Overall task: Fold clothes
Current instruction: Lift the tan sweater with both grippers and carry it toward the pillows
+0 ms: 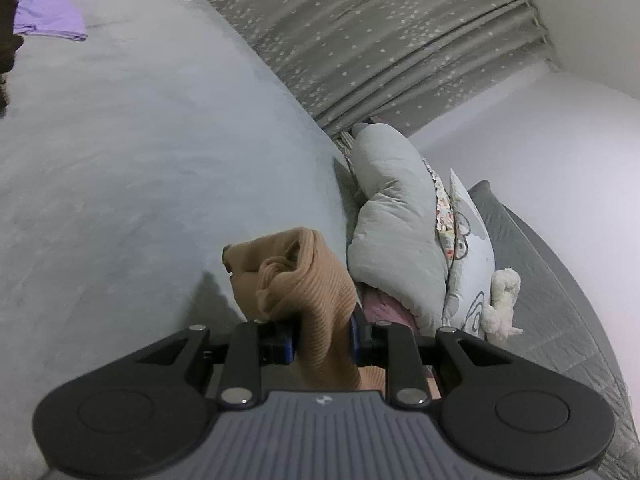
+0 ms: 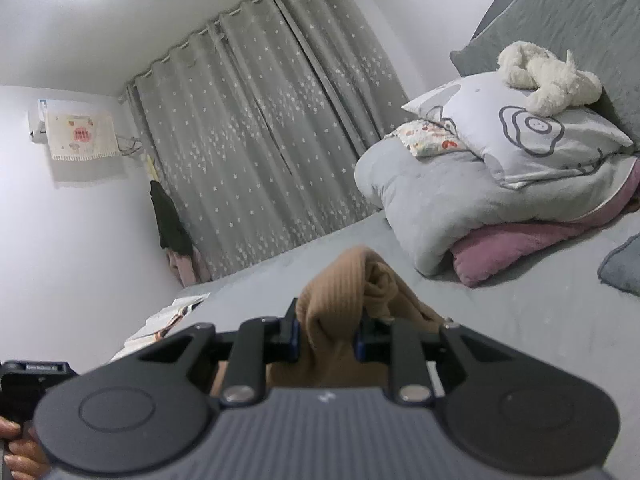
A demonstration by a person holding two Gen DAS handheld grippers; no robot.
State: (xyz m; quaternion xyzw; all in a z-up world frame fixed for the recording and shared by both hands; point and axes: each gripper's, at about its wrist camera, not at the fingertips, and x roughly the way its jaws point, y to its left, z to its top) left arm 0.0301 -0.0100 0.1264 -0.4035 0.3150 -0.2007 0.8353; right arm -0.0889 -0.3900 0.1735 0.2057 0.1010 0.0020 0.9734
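Observation:
A tan ribbed garment (image 1: 296, 280) is bunched between the jaws of my left gripper (image 1: 322, 340), which is shut on it above the grey bed (image 1: 140, 152). In the right wrist view the same tan garment (image 2: 340, 304) sticks up between the blue pads of my right gripper (image 2: 326, 338), also shut on it. Both grippers hold the cloth lifted off the bed sheet (image 2: 520, 320). A folded purple garment (image 1: 50, 18) lies far off on the bed. The lower part of the tan garment is hidden behind the gripper bodies.
A heap of grey duvet (image 2: 432, 192), pink blanket (image 2: 520, 248), printed pillow (image 2: 540, 128) and white plush toy (image 2: 548, 76) sits at the head of the bed. Star-patterned curtains (image 2: 256, 140) hang behind. An open book (image 2: 168, 320) lies near the bed's edge. A hand (image 2: 20, 452) shows at lower left.

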